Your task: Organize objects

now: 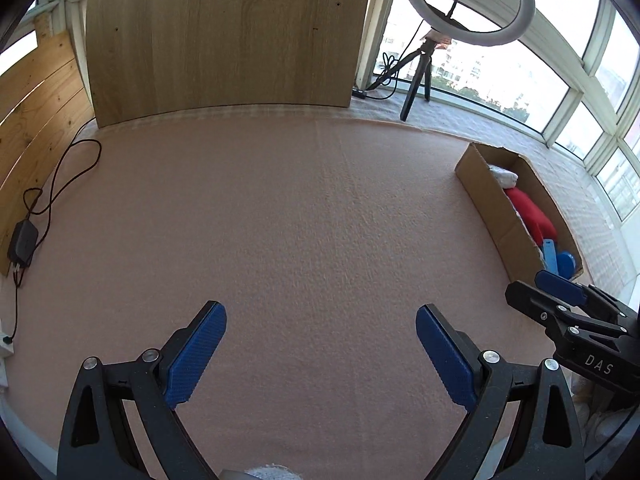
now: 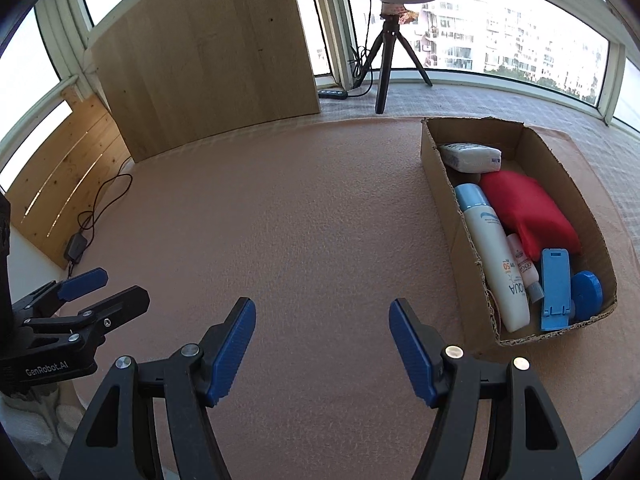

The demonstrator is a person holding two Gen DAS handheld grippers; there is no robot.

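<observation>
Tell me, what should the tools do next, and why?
Probably just pull back and rest. Both the left tool and right tool are open and hold nothing, and the bottle, red pouch and blue pieces already lie inside the cardboard box.

Pink felt mat [image 1: 300,220] covers table. Tall light wood board [image 1: 228,36] stands upright at far edge of mat. Darker wood plank panel [image 1: 36,120] leans at left side. Small black box [image 1: 22,242] lies at foot of panel, thin dark cord [image 1: 60,176] looping from it across mat. White ring light [image 1: 468,4] sits on black tripod [image 2: 384,68] behind mat, near windows [image 2: 520,40]. Black power strip [image 2: 332,94] lies beside tripod. Pale buildings show through glass.
</observation>
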